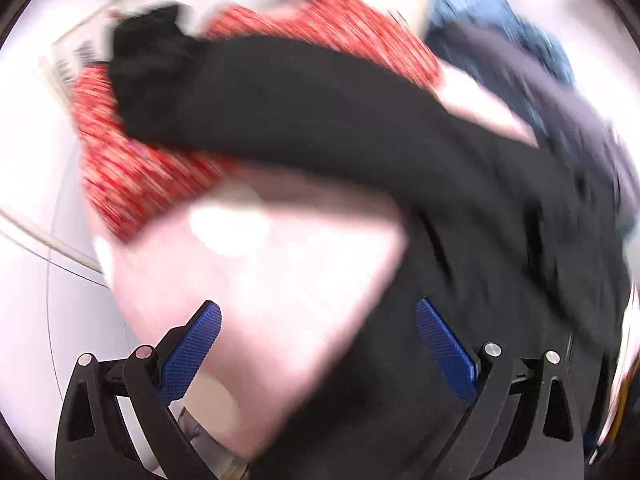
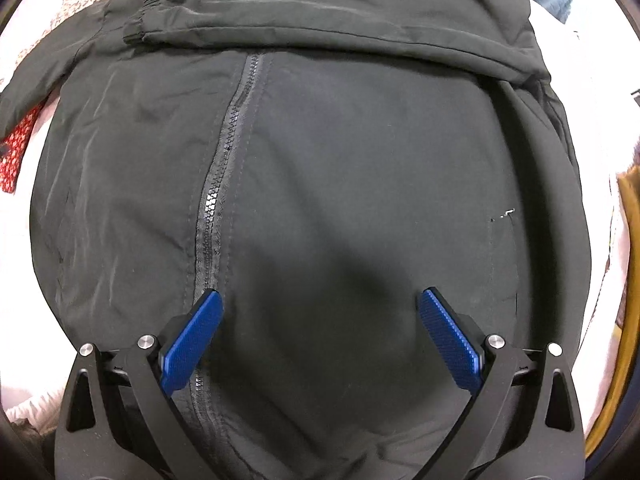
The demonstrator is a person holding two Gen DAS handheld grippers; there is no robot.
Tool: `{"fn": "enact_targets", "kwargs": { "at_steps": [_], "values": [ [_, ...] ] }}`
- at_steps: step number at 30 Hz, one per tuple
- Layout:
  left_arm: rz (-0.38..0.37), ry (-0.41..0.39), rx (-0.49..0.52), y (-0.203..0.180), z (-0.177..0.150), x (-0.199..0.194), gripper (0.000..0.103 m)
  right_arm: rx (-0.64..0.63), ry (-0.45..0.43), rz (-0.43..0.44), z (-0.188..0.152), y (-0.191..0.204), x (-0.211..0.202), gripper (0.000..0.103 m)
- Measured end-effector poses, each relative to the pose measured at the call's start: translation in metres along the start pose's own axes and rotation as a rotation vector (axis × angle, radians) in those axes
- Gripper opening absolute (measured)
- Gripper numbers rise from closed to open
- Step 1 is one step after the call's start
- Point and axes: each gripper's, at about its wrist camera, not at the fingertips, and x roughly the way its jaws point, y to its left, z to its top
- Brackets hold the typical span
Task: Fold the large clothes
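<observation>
Just above the black jacket (image 2: 340, 200), which lies spread front-up with its zipper (image 2: 216, 184) closed, the right gripper (image 2: 319, 312) hangs with its blue pads spread wide and nothing between them, the left pad over the zipper line. The shell looks thin, soft and rather slick, light for its size but floppy, so I judge it will slide and sag unless taken at a firm edge such as the hem, a side seam or the elastic cuff (image 2: 138, 30) of the sleeve folded across the jacket's far part. Beyond the jacket in the blurred left view, the left gripper (image 1: 318, 320) is likewise spread and empty, facing a red patterned garment (image 1: 132, 176) under the black sleeve and a blue garment (image 1: 500, 20) further off.
</observation>
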Motion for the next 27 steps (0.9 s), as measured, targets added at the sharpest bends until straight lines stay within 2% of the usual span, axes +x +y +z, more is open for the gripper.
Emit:
{"fn": "enact_targets", "kwargs": {
  "at_steps": [2,3,6,9,10,14,16,18,19,21,24,27],
  "values": [
    [0.036,-0.076,-0.071,0.03,0.033,-0.011,0.096,0.01,-0.01,-0.003,0.0,-0.005,-0.003,0.098],
    [0.064,-0.111,-0.098,0.045,0.05,-0.016,0.096,0.015,-0.013,-0.007,0.003,0.008,-0.01,0.098],
    [0.138,-0.177,-0.14,0.08,0.093,-0.025,0.096,0.038,-0.018,-0.01,0.014,0.005,-0.018,0.098],
    [0.211,-0.147,-0.141,0.106,0.13,-0.014,0.096,0.06,-0.015,-0.011,0.016,0.005,-0.019,0.098],
    [0.214,-0.135,-0.139,0.112,0.138,-0.009,0.096,0.066,-0.014,-0.012,0.005,-0.002,-0.027,0.098],
    [0.197,-0.096,-0.112,0.112,0.156,0.008,0.094,0.074,-0.006,-0.026,0.002,0.003,-0.031,0.098],
    [0.222,-0.073,-0.096,0.108,0.163,0.017,0.081,0.074,-0.002,-0.032,0.002,0.002,-0.028,0.098],
    [0.215,-0.042,-0.109,0.122,0.163,0.024,0.051,0.073,-0.005,-0.035,0.004,0.008,-0.028,0.098],
    [0.203,-0.045,-0.117,0.126,0.162,0.022,0.048,0.072,-0.01,-0.039,0.005,0.011,-0.029,0.098],
    [0.202,-0.07,-0.139,0.143,0.155,0.015,0.031,0.074,-0.018,-0.041,0.007,0.012,-0.03,0.098],
    [0.201,-0.075,-0.234,0.185,0.141,0.004,0.019,0.086,-0.029,-0.041,0.009,0.013,-0.034,0.098],
    [0.146,-0.025,-0.316,0.222,0.126,0.011,0.019,0.095,-0.035,-0.027,0.011,0.013,-0.038,0.098]
  ]
}}
